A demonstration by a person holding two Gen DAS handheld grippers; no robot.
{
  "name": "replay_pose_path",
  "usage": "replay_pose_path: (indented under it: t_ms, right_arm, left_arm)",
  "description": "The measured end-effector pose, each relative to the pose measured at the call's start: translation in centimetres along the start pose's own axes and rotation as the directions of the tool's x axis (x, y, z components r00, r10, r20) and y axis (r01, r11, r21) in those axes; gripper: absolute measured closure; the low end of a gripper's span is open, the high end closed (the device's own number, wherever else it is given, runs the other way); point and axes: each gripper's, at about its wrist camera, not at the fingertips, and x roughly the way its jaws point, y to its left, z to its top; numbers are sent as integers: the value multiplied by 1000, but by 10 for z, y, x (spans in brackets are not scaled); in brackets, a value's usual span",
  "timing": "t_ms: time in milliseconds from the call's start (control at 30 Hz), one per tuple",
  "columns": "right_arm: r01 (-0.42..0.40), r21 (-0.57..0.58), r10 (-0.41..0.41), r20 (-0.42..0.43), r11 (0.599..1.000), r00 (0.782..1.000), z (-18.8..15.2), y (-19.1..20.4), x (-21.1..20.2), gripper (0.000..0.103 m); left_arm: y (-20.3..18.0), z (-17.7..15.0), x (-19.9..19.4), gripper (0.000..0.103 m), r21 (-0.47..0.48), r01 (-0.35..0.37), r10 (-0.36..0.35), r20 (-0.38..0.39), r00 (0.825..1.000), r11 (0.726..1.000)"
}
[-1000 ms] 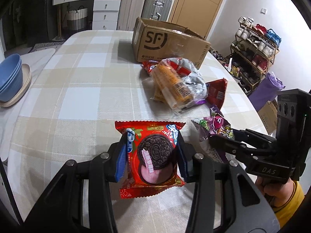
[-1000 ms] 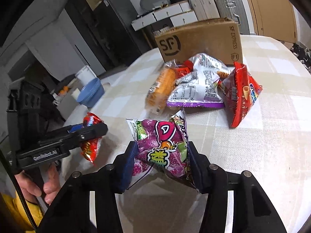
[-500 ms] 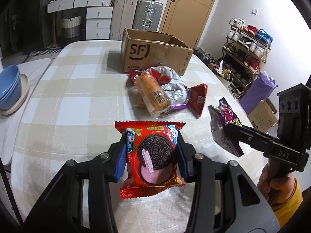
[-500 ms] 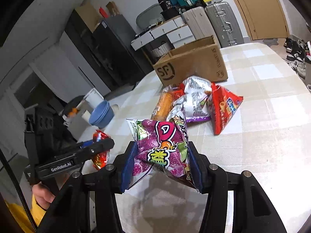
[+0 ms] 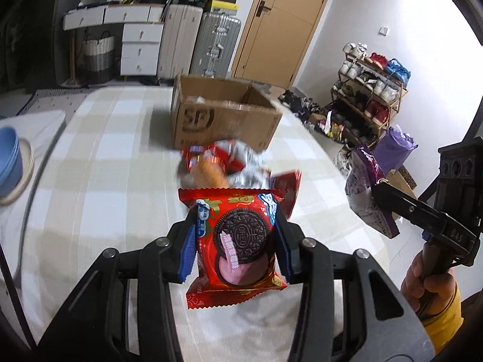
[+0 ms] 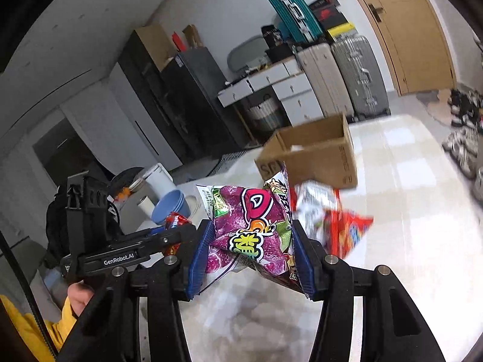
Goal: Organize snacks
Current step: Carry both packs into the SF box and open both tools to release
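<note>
Carrying: left gripper (image 5: 235, 246) fingers clamped on Oreo pack (image 5: 238, 241); right gripper (image 6: 252, 249) clamped on purple bag (image 6: 250, 229). Risk: slick film slipping before cardboard box (image 5: 223, 117), apparently open-topped; blur obscures detail.

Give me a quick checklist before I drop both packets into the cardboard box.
1. Left tool grips the red Oreo packet: ok.
2. Right tool grips the purple snack bag: ok.
3. Cardboard box open on top: ok.
4. Room left inside the box: cannot tell.
5. Both packets lifted above the snack pile: ok.
6. Tools positioned over the box: not ok, both short of it.
</note>
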Motion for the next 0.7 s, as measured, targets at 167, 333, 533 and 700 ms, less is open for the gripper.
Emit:
replay_pose_path:
  t_ms: [167, 333, 533, 700]
  right_arm:
    - [1, -66, 2, 35, 998, 999, 42, 8, 3, 52]
    - [-9, -95, 15, 66, 995, 998, 88, 10, 16, 52]
    - [16, -143, -8, 56, 990, 998, 135, 8, 54, 52]
    - [28, -114, -25, 30, 993, 999, 175, -10, 94, 51]
  left_arm:
    - [-8, 47, 1, 63, 40, 13, -15, 45, 999, 999]
    - [-11, 95, 9, 63, 62, 17, -22, 78, 997, 998]
    - [-8, 155, 29, 63, 92, -20, 12, 94, 996, 996]
    - [-7, 203, 63, 63, 113, -50, 40, 86, 995, 992]
